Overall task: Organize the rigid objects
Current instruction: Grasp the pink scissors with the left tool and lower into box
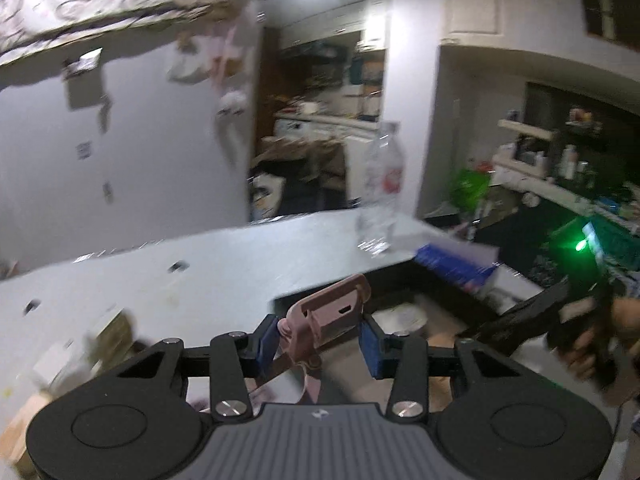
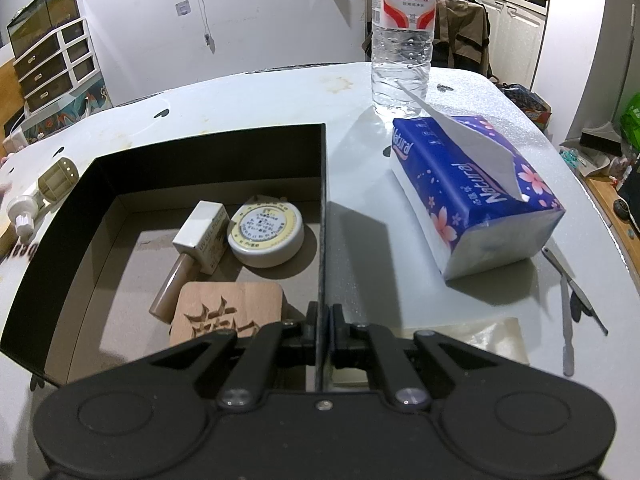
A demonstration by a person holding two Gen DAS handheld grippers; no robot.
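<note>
My left gripper [image 1: 318, 342] is shut on a pink rectangular device [image 1: 326, 318] and holds it in the air above the near corner of the black box [image 1: 400, 284]; this view is motion-blurred. My right gripper [image 2: 325, 328] is shut on the right wall of the black box [image 2: 322, 200]. Inside the box lie a nail polish bottle [image 2: 198, 240], a round white tin [image 2: 265, 230] and a carved wooden block [image 2: 226, 312].
A water bottle [image 2: 402, 36] stands at the far side of the white table [image 2: 260, 92]. A blue tissue pack [image 2: 476, 192] lies right of the box, with metal tools [image 2: 568, 296] beyond it. A small pump bottle [image 2: 22, 212] and beige part [image 2: 58, 180] lie left.
</note>
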